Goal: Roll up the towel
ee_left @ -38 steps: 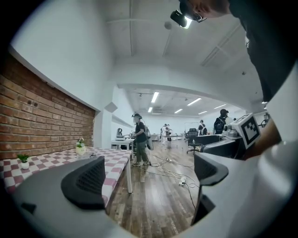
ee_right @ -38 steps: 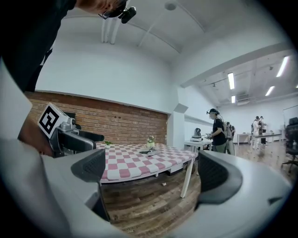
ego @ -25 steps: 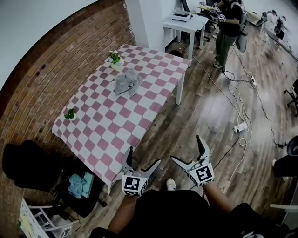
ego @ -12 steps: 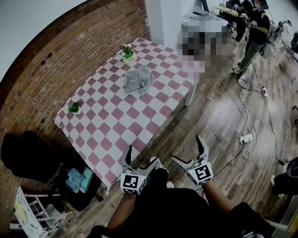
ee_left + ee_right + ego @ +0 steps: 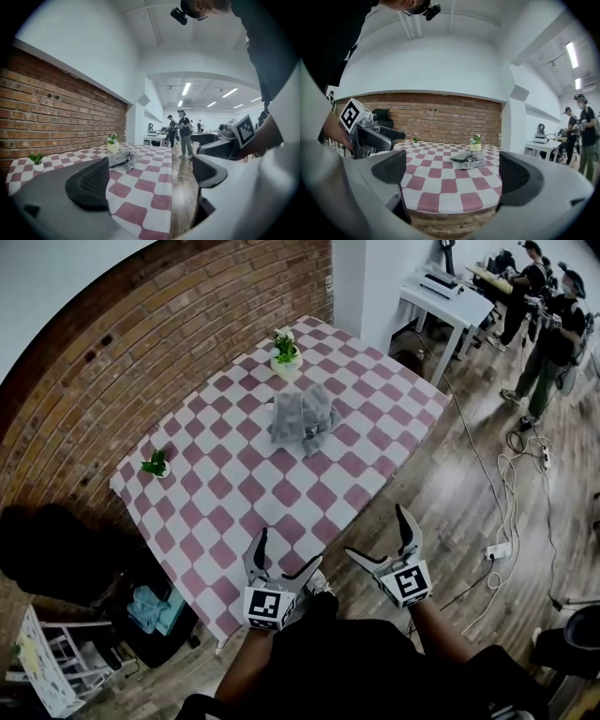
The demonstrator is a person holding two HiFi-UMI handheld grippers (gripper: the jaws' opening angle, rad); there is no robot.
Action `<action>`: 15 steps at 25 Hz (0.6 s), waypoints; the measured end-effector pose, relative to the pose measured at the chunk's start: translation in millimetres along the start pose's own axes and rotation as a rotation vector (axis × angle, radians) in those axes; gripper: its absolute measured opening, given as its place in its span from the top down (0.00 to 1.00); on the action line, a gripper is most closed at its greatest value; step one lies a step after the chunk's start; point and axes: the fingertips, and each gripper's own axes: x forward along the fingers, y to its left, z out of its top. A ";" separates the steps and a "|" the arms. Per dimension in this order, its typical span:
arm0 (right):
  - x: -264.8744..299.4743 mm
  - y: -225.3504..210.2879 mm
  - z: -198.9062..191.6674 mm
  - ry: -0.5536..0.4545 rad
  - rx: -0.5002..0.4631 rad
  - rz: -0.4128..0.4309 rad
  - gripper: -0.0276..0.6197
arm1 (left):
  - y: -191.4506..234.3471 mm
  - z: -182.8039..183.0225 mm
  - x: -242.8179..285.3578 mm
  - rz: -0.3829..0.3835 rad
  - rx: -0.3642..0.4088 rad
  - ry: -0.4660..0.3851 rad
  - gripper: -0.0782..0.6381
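Two hand-held grippers in play, both released. The left hand-held gripper [image 5: 287, 557] hangs at the near edge of the desk [image 5: 234, 512], its jaws spread wide, with only checked cloth showing between them. The right hand-held gripper [image 5: 377, 536] sits just beside it, off the desk's near corner and over the wood floor [image 5: 441, 493]. Its jaws are just as wide and hold nothing.

One towel [image 5: 302, 418]: grey, crumpled in a loose heap, lying on the cloth well ahead of both grippers, toward the far end of the desk. Each gripper view has it straight ahead, framed between the jaws across the checks.

Two potted plants. The bigger plant [image 5: 286, 354] stands just beyond the towel. The small plant [image 5: 156, 465] stands ahead and to the left of the left hand-held gripper, at the desk edge by the brick wall [image 5: 112, 352].

Around the edges there is one white table [image 5: 448, 294], far ahead and right of the right hand-held gripper. Two people [image 5: 548, 334] stand near it. Cables [image 5: 511, 474] trail over the floor to that gripper's right, ending near one power strip [image 5: 497, 550]. Left of the left hand-held gripper sits a dark chair [image 5: 47, 559], with a white rack [image 5: 56, 676] nearer in.
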 end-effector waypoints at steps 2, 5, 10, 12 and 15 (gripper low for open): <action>25.7 -4.7 3.6 0.010 0.006 0.023 0.05 | 17.2 0.8 11.0 0.012 -0.006 -0.004 0.12; 60.8 -8.3 7.5 0.019 0.006 0.067 0.05 | 42.7 1.3 24.9 0.035 -0.011 0.004 0.14; 102.3 -13.3 16.1 0.024 -0.031 0.131 0.05 | 75.9 14.9 35.5 0.082 -0.010 -0.006 0.15; 115.1 -15.8 21.3 0.027 -0.041 0.143 0.05 | 88.0 18.3 37.6 0.101 -0.019 -0.018 0.15; 132.2 -20.3 26.6 0.032 -0.079 0.168 0.05 | 101.3 22.7 39.9 0.135 -0.039 -0.040 0.15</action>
